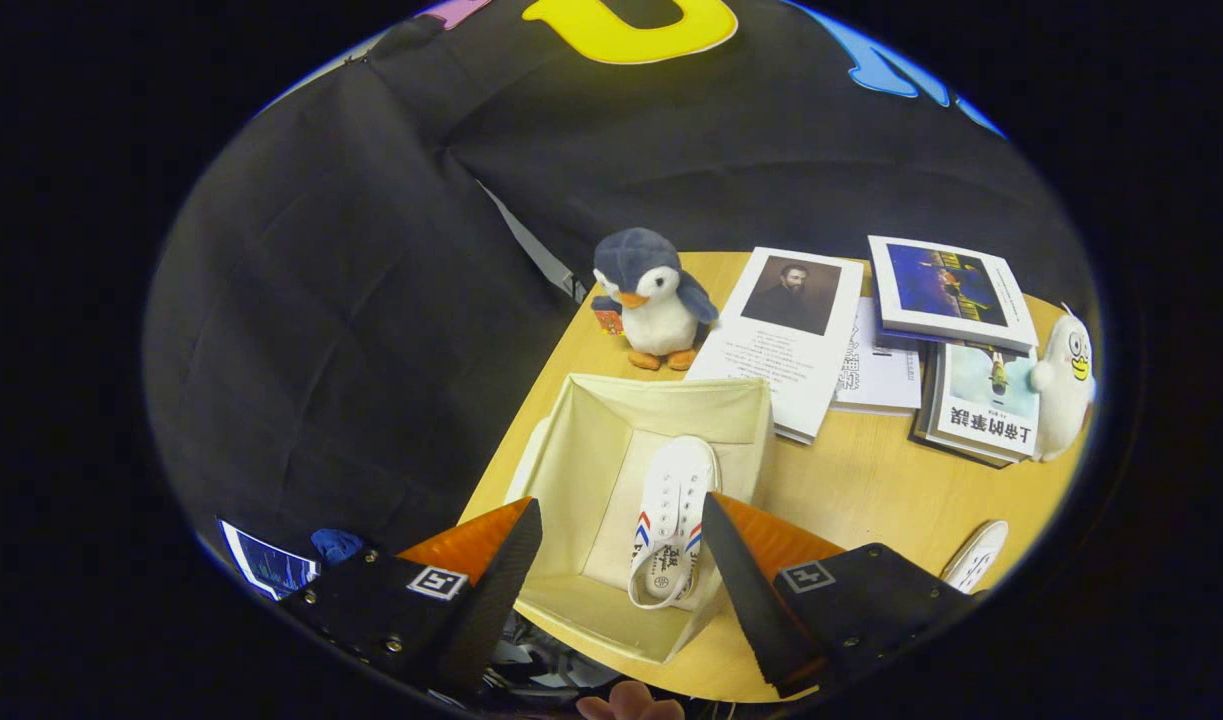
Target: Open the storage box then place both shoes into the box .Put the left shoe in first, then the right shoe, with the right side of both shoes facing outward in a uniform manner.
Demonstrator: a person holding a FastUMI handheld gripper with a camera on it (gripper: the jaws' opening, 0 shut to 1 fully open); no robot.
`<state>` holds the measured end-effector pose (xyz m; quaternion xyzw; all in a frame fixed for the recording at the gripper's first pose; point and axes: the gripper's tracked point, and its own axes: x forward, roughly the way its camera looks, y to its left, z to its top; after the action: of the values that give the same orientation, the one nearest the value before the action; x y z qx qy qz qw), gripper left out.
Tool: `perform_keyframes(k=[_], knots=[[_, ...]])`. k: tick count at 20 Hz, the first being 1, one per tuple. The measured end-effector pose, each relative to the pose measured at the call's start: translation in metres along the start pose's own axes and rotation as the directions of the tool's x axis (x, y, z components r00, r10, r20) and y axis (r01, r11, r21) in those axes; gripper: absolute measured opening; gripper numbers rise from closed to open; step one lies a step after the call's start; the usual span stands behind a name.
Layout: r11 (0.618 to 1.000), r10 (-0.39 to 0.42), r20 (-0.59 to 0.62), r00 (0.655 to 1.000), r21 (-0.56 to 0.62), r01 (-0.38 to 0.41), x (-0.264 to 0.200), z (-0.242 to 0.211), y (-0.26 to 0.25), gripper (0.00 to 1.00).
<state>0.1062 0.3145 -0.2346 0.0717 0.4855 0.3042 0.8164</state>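
An open cream fabric storage box (591, 430) stands on the wooden table just ahead of my fingers. One white canvas shoe (671, 520) with red and blue side stripes lies inside it, against the box's right wall, toe pointing away from me. A second white shoe (976, 555) lies on the table to the right, partly hidden behind my right finger. My gripper (621, 560) hovers above the near end of the box, open, with nothing between its fingers.
A plush penguin (651, 295) stands beyond the box. Books and papers (791, 330) lie to the right of it, with a stack of books (971, 390) and a white plush toy (1061, 385) further right. The table's left edge (516, 400) runs close beside the box.
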Motion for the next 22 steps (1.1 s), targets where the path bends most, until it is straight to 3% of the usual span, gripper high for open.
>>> perform_keyframes(k=[6, 11, 13, 17, 22], knots=[[0.996, 0.014, 0.062, 0.998, 0.082, -0.019, -0.057, -0.005, -0.038, 0.97], [0.991, -0.09, 0.138, 0.986, 0.106, 0.076, -0.1, -0.017, -0.106, 0.97], [0.985, -0.092, 0.164, 0.982, 0.161, 0.065, -0.112, -0.024, -0.128, 0.97], [0.961, -0.163, 0.186, 0.969, 0.251, 0.114, -0.136, -0.054, -0.183, 0.97], [0.904, -0.267, 0.151, 0.952, 0.382, 0.193, -0.161, -0.103, -0.247, 0.97]])
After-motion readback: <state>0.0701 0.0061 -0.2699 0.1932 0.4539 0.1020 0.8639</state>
